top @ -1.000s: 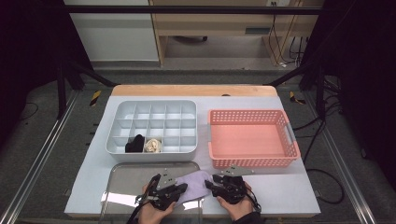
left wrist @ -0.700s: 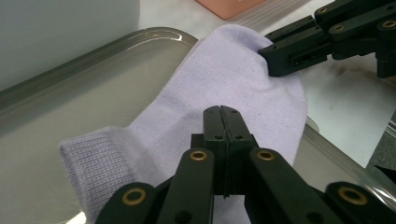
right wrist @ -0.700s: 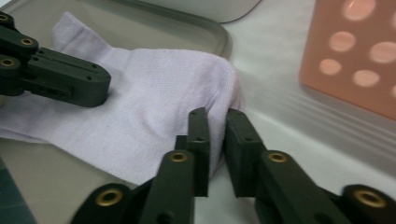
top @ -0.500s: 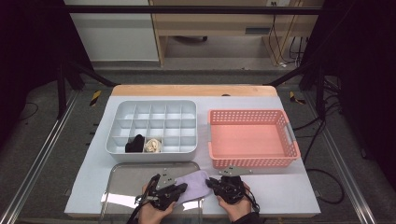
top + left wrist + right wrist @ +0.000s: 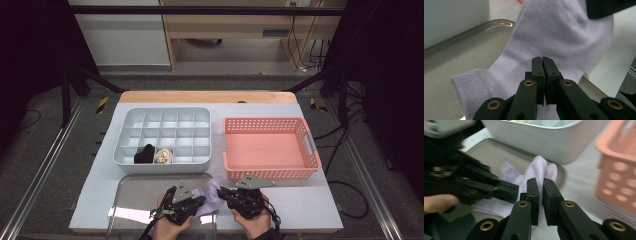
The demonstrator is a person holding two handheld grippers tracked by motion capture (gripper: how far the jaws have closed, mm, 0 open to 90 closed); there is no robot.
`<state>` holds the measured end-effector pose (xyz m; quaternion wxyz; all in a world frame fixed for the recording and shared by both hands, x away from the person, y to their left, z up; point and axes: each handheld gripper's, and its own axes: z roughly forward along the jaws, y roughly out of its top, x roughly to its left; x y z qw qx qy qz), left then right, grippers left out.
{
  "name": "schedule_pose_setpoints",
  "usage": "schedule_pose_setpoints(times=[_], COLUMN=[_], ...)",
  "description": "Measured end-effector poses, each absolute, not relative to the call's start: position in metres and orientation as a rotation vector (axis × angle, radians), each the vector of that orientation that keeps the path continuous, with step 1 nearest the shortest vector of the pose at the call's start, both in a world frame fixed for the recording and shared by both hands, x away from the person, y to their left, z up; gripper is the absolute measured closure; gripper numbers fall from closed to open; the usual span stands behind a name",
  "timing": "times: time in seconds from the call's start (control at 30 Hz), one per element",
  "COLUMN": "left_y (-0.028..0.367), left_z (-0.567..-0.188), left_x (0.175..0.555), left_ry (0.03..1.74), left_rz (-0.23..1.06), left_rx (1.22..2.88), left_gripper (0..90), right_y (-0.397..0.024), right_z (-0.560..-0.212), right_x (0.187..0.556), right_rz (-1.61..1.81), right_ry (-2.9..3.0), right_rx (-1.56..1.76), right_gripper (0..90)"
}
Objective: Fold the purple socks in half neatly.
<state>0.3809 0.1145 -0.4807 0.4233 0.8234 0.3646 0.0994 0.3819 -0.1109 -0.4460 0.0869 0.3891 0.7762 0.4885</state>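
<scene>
Sock [image 5: 554, 32], pale lilac, ribbed cuff, pinched between both grippers over tray [image 5: 135, 200]

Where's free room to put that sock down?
Free: the pink basket, nothing in it; most cells of the grey divided tray, all but the two front ones with a black roll and a cream roll; the metal tray's left half. Crowded: the front middle, where both grippers hold the lilac sock.
</scene>
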Motion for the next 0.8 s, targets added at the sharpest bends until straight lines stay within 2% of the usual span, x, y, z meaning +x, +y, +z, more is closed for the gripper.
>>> schedule_pose_setpoints(times=[0.23,0.47,0.63,0.8], left_y=[0.126,0.177,0.212,0.22], left_z=[-0.47,-0.454,-0.46,-0.473], left_x=[0.379,0.37,0.359,0.352], left_ry=[0.915,0.985,1.054,1.068], left_rz=[0.251,0.319,0.326,0.266], left_rx=[2.016,1.936,1.913,1.953], left_gripper=[87.3,86.8,86.2,85.8], right_y=[-0.101,-0.105,-0.103,-0.093], right_z=[-0.443,-0.44,-0.44,-0.437], right_x=[0.38,0.38,0.38,0.379], right_rz=[1.446,1.437,1.428,1.419], right_ry=[2.344,2.331,2.332,2.344], right_rx=[1.122,1.144,1.148,1.123], right_gripper=[85.0,85.1,85.1,85.0])
